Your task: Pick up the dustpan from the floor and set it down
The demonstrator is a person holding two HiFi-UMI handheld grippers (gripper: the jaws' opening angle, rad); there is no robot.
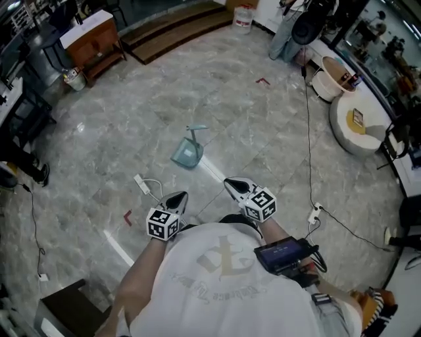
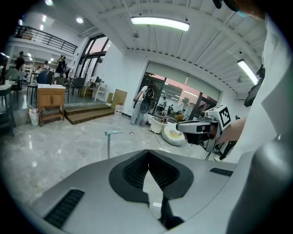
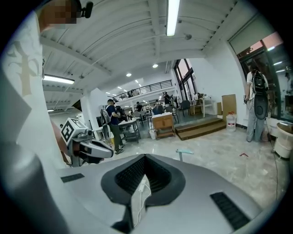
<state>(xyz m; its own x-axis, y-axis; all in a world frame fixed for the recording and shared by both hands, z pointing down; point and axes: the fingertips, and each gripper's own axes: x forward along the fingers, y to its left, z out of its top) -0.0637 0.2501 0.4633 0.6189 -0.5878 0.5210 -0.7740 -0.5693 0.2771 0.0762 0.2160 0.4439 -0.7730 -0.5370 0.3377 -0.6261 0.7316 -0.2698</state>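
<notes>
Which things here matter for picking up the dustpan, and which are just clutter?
Job: dustpan on the floor; left gripper and right gripper, both shut, empty.
Lying about: white power strip; red tape mark; white bucket; wooden cabinet.

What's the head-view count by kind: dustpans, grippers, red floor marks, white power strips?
dustpan: 1
grippers: 2 (left gripper, right gripper)
red floor marks: 2 (far one, near one)
white power strips: 2 (one ahead of the left gripper, one at the right on a black cable)
Total: 7
</notes>
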